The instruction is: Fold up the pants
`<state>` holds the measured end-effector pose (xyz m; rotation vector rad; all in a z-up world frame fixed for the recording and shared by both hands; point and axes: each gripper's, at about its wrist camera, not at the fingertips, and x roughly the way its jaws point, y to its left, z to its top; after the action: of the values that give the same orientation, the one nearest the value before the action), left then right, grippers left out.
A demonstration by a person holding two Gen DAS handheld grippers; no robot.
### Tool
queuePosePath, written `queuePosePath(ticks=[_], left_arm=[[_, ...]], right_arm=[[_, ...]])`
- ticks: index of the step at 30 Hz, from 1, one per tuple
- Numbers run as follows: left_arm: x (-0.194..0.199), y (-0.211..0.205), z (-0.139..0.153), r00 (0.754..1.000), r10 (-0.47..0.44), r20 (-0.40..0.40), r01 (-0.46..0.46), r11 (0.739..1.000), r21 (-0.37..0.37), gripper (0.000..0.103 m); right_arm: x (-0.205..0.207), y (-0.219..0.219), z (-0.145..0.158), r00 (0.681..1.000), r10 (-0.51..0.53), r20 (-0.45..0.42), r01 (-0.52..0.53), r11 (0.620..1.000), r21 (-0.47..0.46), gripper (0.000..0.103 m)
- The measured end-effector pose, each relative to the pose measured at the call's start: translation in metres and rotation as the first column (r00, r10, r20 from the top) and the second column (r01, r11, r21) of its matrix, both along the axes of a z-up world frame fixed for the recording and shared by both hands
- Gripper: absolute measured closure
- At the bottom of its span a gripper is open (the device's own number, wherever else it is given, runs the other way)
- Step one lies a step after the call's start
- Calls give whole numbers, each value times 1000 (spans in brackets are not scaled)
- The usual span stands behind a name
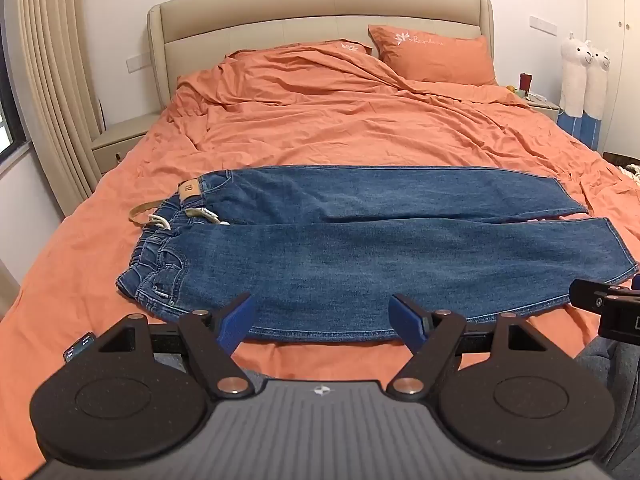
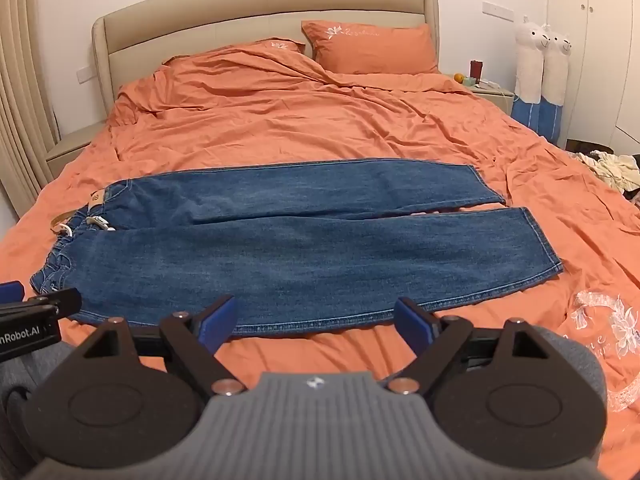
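Blue denim jeans point(image 1: 360, 256) lie spread flat across the orange-sheeted bed point(image 1: 320, 128), waistband toward the left edge, both legs running to the right and lying side by side, the near leg just in front of you. No fold looks made yet, so the step in hand is most likely the first one: bringing one leg over the other along the length.

To do it well, take the near long seam at two places well apart, your left claw point(image 1: 324, 322) toward the hip by the elastic waistband point(image 1: 154, 252), your right claw point(image 2: 314, 322) toward the hem point(image 2: 548, 240). Bite through both layers of that leg, not just the top one. Lift both ends together and carry them evenly to the far outer seam so the edges line up. Mind the tan belt point(image 1: 138, 214) and the white cord point(image 1: 160, 222) poking out at the waist; they could bunch up under the fold.

Your left claw hovers over the near seam with its blue pads point(image 1: 236, 326) spread wide, holding nothing and not touching the denim. Your right claw also stands wide apart, empty, poised just above the same near edge, further toward the hem.
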<state>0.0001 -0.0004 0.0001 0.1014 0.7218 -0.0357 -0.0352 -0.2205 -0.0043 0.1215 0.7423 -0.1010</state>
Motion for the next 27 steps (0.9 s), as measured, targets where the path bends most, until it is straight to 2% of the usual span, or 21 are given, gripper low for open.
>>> queuePosePath(ticks=[5, 27], left_arm=[[-2, 3, 0, 1000, -2, 2, 2, 1000, -18, 14], [0, -3, 4, 1000, 0, 4, 0, 1000, -2, 13]], right_arm=[[0, 0, 0, 1000, 0, -5, 0, 1000, 1, 21], [1, 2, -6, 1000, -1, -13, 0, 1000, -5, 21]])
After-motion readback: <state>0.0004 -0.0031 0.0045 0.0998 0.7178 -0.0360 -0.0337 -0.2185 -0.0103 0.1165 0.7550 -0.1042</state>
